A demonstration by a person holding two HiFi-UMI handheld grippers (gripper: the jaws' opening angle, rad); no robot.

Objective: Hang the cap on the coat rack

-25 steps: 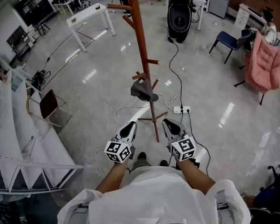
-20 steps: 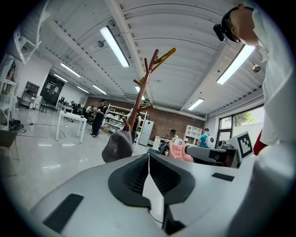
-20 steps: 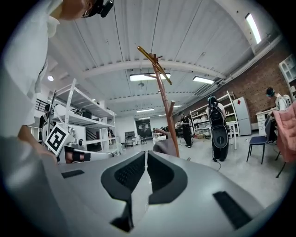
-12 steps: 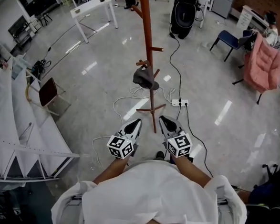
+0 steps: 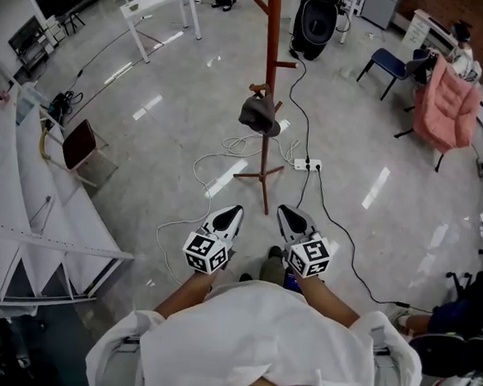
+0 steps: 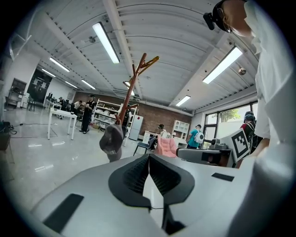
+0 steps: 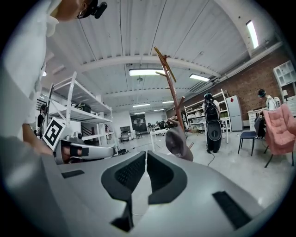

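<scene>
A dark grey cap (image 5: 259, 115) hangs on a low peg of the brown wooden coat rack (image 5: 271, 58), which stands on the shiny floor ahead of me. Both grippers are held close to my body, well short of the rack. My left gripper (image 5: 230, 215) and right gripper (image 5: 286, 216) are shut with nothing between the jaws. In the left gripper view the cap (image 6: 112, 142) dangles from the rack (image 6: 133, 90) beyond the left gripper (image 6: 149, 158). Seen from the right gripper (image 7: 146, 156), the cap (image 7: 178, 142) hangs on the rack (image 7: 170, 83) a little right of centre.
A power strip (image 5: 307, 164) with cables lies by the rack's feet. White shelving (image 5: 26, 206) and a small chair (image 5: 81, 145) stand at the left. A white table (image 5: 160, 5), a black bag (image 5: 315, 20), a blue chair (image 5: 388, 66) and a pink chair (image 5: 447, 103) are farther off.
I have backed away from the rack, which with its cap now sits farther from the grippers. Both grippers stay shut and empty near my body.
</scene>
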